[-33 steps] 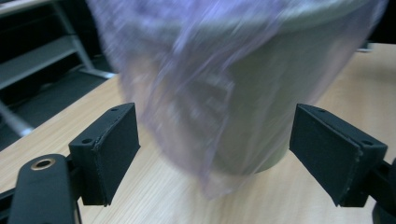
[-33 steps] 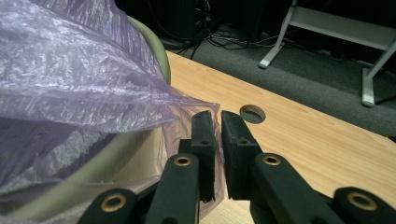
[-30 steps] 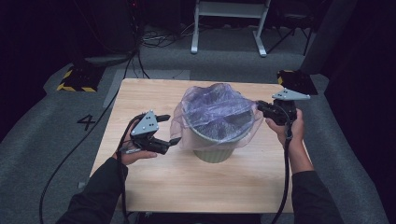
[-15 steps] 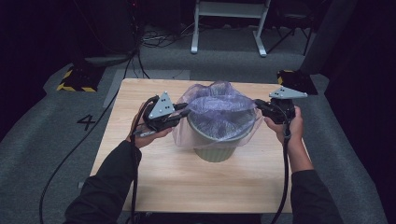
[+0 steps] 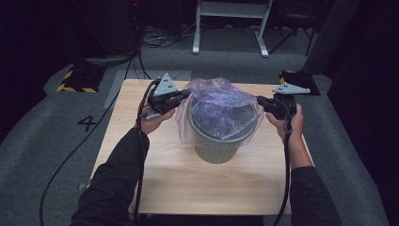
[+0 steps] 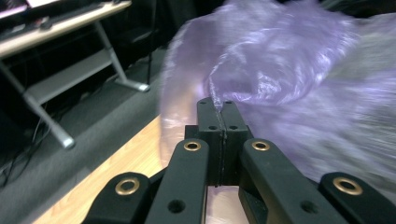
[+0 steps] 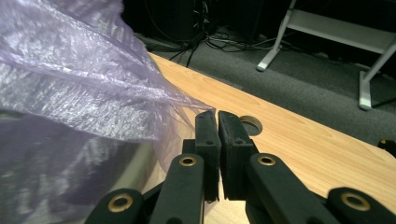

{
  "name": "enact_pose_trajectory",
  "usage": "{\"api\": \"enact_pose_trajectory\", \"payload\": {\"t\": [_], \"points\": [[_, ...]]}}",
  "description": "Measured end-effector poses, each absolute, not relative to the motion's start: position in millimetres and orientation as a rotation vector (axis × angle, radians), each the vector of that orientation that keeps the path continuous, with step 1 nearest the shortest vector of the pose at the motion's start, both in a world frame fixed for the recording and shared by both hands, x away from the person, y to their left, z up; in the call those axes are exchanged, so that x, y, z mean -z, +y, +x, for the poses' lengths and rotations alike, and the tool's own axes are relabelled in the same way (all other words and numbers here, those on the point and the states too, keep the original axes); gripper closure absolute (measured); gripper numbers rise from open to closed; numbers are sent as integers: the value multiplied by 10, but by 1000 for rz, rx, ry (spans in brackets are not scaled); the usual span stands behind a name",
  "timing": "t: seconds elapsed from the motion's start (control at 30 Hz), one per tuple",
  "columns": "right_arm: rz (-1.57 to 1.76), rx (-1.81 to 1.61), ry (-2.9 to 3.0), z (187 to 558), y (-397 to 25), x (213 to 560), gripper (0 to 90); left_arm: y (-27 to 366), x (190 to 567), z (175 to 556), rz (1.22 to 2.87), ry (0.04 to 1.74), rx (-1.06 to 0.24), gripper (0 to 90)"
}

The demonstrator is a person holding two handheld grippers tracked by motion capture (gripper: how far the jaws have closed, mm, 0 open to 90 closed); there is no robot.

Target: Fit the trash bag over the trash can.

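Person is fitting a purple bag (image 5: 221, 106) over a grey-green bin (image 5: 217, 149) that stands mid-table (image 5: 155, 179), slightly toward the far edge. L gripper (image 5: 184, 95) has changed most: 1 s ago it sat low and well left of the bin w/ nothing in it; half a sec ago it had come up to the bag's left edge; now it's at the bin's left rim w/ jaws pressed fully together on a fold of film. L gripper view confirms it, a thin crease of the bag (image 6: 280, 70) running straight into the seam between the closed jaws, no gap visible. R gripper (image 5: 261, 102) has hardly moved across the frames, parked at the right rim. In the R gripper view its jaws are nearly together, a thin slit showing at the tips, w/ the bag's edge (image 7: 93, 93) drawn to a point that ends right at the left jaw tip; looks pinched, though the exact contact is hard to see. Bag mouth is now stretched across the top btw both grippers, film draping down the bin's left and front sides, crown still puffed above the rim. My read: both sides are now held, so the spread step is basically done; next is prob pulling the edges down over the rim evenly. Risk: film is thin, uneven pull could tear it or slip it from the R jaws.
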State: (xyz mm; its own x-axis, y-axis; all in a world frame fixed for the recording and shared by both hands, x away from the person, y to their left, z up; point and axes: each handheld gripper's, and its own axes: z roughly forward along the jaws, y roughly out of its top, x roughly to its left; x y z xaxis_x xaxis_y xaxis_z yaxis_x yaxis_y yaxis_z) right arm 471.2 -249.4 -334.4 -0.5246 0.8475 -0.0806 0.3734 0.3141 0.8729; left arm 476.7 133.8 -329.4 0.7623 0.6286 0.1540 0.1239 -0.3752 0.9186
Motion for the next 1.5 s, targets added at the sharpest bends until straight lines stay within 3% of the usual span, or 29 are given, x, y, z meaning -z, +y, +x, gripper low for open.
{"api": "enact_pose_trajectory", "payload": {"t": [0.5,1.17,1.5], "points": [[1202,-1124,2094,5030,-2550,3729,849,1174,3765,5312,1974,782,-494,899],[1213,-1130,2166,5011,-2556,4049,855,953,4191,5417,2141,853,-328,898],[1246,-1147,2153,4956,-2662,4122,828,1170,4235,5325,2090,853,-331,852]]}}
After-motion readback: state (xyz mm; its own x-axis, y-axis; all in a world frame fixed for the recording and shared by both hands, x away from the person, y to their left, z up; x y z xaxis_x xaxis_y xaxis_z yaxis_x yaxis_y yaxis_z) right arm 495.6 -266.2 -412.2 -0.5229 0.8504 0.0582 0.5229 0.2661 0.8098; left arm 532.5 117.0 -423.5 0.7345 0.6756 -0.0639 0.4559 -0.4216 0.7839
